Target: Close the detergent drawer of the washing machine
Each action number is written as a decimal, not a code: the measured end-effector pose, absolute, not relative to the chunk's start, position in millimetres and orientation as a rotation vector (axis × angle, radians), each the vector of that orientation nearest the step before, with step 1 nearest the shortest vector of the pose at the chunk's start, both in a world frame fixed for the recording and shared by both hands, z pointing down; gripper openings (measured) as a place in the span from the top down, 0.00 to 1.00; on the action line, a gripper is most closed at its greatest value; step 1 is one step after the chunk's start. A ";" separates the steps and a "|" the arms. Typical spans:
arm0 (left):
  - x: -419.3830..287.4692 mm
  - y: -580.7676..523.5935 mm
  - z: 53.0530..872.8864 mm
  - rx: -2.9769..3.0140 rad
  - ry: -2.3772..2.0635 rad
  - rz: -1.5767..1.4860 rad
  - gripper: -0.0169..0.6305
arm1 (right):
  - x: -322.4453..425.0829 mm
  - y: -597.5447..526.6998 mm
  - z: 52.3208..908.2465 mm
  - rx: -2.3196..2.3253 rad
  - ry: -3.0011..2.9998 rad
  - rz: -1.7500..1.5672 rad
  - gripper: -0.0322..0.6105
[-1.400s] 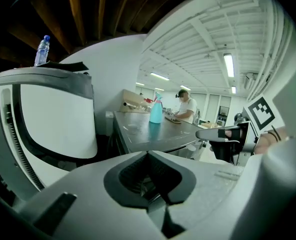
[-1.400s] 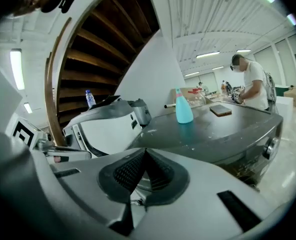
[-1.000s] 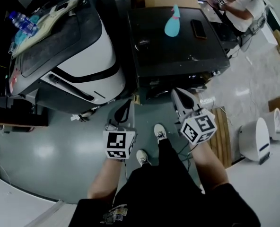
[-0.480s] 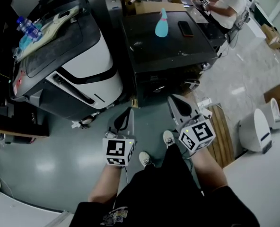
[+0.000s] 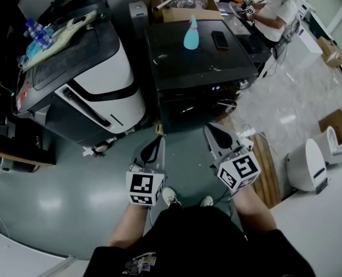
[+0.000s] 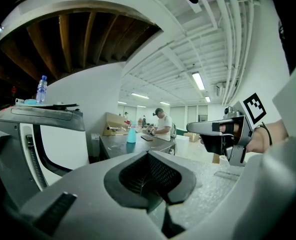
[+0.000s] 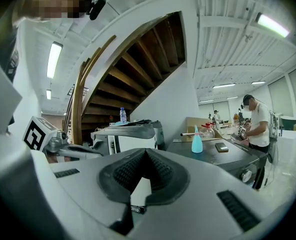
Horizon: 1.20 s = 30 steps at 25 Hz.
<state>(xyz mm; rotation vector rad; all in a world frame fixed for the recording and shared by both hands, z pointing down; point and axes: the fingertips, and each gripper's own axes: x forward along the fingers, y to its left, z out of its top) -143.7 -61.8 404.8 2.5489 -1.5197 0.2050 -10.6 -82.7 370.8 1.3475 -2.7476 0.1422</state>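
Washing machine [image 5: 205, 62], black, at 12 o'clock in head view; detergent drawer too dark to make out. Teal spray bottle [image 5: 191, 34] and phone [image 5: 219, 39] on top. Left gripper [image 5: 155, 143] at 6, right gripper [image 5: 212, 130] at 5: jaws together, empty, apart from machine.

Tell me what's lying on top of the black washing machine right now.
A turquoise plastic spray bottle stands on the black washing machine's flat top, with a dark flat phone lying beside it. Nothing else shows there; the surface beneath those two is covered.
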 end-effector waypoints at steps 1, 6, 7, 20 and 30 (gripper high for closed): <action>-137.7 -58.6 405.9 2.538 -1.523 0.205 0.97 | -4.3 -79.7 370.9 1.339 -2.752 0.146 0.95; -96.8 -37.8 406.4 2.479 -1.513 0.153 0.97 | 32.0 -60.1 373.1 1.290 -2.781 0.176 0.95; -87.5 -32.7 406.9 2.472 -1.513 0.150 0.97 | 40.0 -55.6 373.8 1.282 -2.788 0.184 0.95; 1.6 37.6 398.4 2.472 -1.581 0.209 0.97 | 116.7 5.7 371.3 1.183 -2.868 0.229 0.95; 37.0 78.8 404.1 2.465 -1.596 0.203 0.97 | 139.9 42.4 378.1 1.098 -2.888 0.208 0.95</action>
